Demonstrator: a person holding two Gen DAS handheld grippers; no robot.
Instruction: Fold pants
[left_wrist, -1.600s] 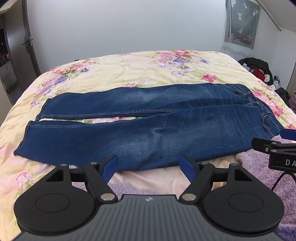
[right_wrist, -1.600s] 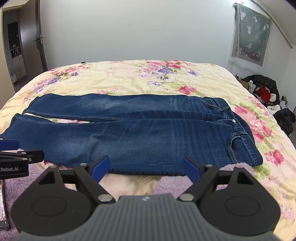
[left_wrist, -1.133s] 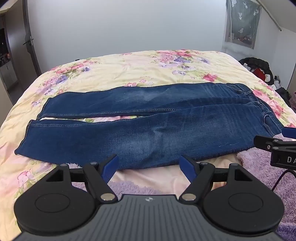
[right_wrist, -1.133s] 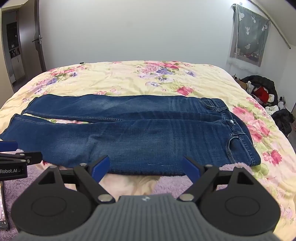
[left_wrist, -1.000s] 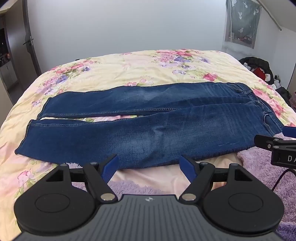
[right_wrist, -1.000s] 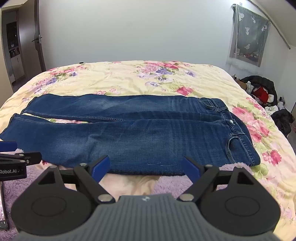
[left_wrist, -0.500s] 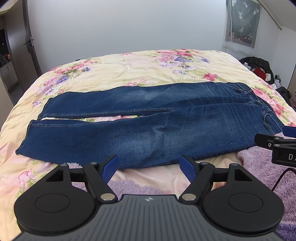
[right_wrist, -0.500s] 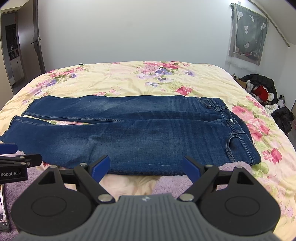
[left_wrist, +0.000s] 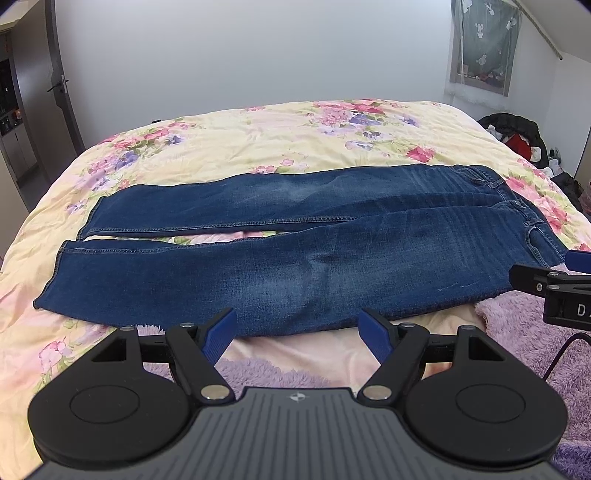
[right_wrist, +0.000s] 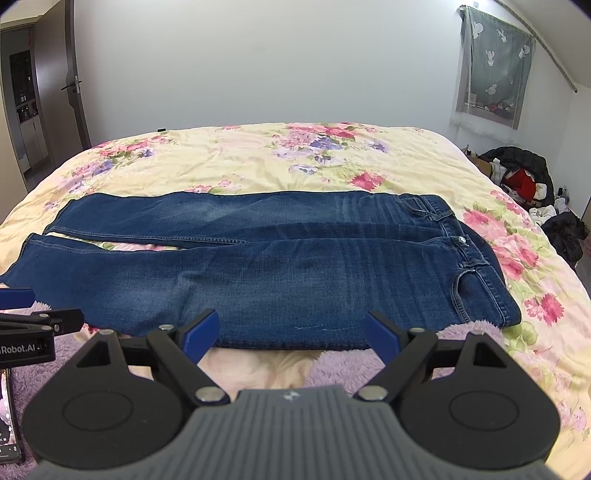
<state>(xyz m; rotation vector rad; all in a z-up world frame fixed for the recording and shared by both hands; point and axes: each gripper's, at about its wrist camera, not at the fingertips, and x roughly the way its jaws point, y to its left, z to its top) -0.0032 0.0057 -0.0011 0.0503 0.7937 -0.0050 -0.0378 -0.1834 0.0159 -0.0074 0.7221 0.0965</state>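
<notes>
Left gripper (left_wrist: 299, 330): blue fingers (left_wrist: 219, 332) spread wide apart, nothing between them, hovering just before the near edge of the jeans (left_wrist: 295, 258). Right gripper (right_wrist: 291, 332): same state, fingers (right_wrist: 382, 338) wide open and empty, near the hip part of the near edge.

Jeans lying flat and unfolded across the floral bedspread (left_wrist: 258, 144), front side up, waistband (right_wrist: 476, 258) to the right, both leg hems (left_wrist: 55, 273) to the left, a narrow gap between the legs. Near edge partly over a purple fluffy blanket (right_wrist: 332, 365).

Denim probably rather heavy and thick, soft but not slippery, not fragile; likely to sag and drag on the cover when lifted from one point only. Best hold, by judgement: near side seam, one gripper close to the waistband corner, the other toward the hem, then near leg over far leg. Possible risk: pinching the bedspread or the blanket together with the seam.
</notes>
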